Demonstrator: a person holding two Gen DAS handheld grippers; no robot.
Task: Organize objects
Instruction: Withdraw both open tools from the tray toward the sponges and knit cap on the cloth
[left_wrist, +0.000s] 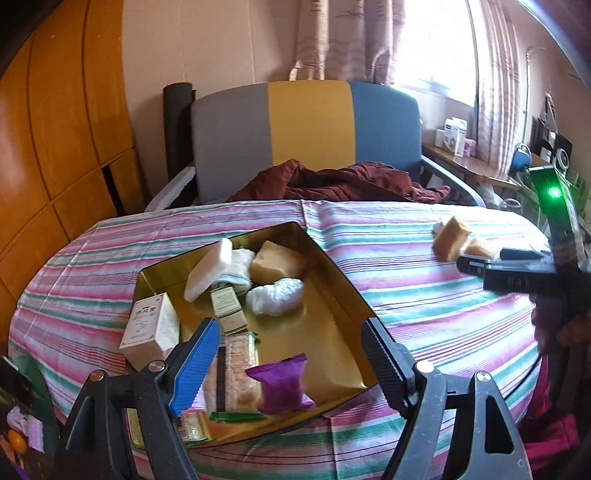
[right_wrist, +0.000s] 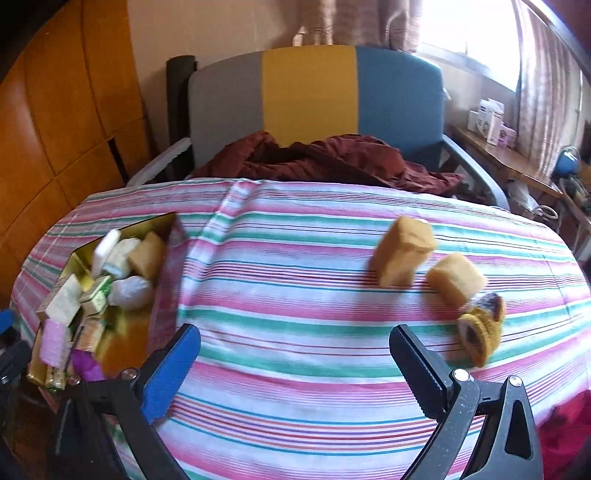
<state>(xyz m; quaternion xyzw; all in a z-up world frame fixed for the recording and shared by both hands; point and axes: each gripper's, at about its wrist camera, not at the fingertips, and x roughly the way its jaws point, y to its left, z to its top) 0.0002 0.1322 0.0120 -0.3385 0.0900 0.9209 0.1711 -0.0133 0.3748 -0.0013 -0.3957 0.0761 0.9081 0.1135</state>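
Two sponge blocks beside knitted piece, beyond right gripper.

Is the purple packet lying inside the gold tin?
Yes: in the left wrist view the purple packet sits on the floor of the gold tin, near its front edge.

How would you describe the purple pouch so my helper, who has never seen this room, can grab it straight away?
Find the gold tin on the striped tablecloth, at its left side in front of the armchair. The purple pouch stands in the tin's near corner, beside a clear pack of biscuits. It is the only purple thing there; its neighbours are white, tan or green.
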